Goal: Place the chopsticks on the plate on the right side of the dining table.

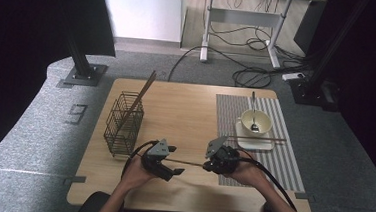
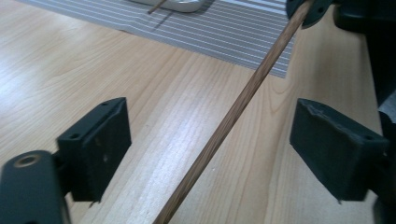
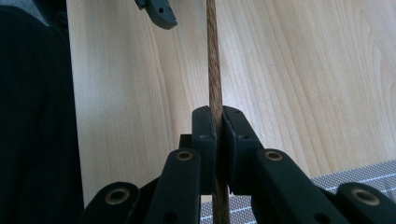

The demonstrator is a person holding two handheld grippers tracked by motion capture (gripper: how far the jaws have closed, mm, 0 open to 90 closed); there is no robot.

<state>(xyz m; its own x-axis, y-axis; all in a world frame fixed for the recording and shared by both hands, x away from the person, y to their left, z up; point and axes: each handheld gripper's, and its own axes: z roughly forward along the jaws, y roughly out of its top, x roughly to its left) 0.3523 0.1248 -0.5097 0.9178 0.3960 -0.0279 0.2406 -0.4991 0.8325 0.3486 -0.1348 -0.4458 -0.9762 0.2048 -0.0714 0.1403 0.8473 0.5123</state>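
Observation:
A brown wooden chopstick (image 1: 188,162) lies level just above the table near its front edge, bridging my two grippers. My right gripper (image 1: 206,163) is shut on one end of it; in the right gripper view the two pads (image 3: 204,135) pinch the chopstick (image 3: 214,60), which runs straight away from the right gripper (image 3: 218,116). My left gripper (image 1: 176,160) is open around the other end. In the left gripper view the chopstick (image 2: 229,119) crosses the gap of the left gripper (image 2: 210,128) and touches neither pad (image 2: 95,140).
A black wire basket (image 1: 124,124) stands at the table's left with a second chopstick (image 1: 139,100) leaning out of it. On a striped placemat (image 1: 292,158) at the right sit a white tray (image 1: 266,145), a bowl (image 1: 262,120) with a spoon (image 1: 253,103), and another chopstick (image 1: 274,139).

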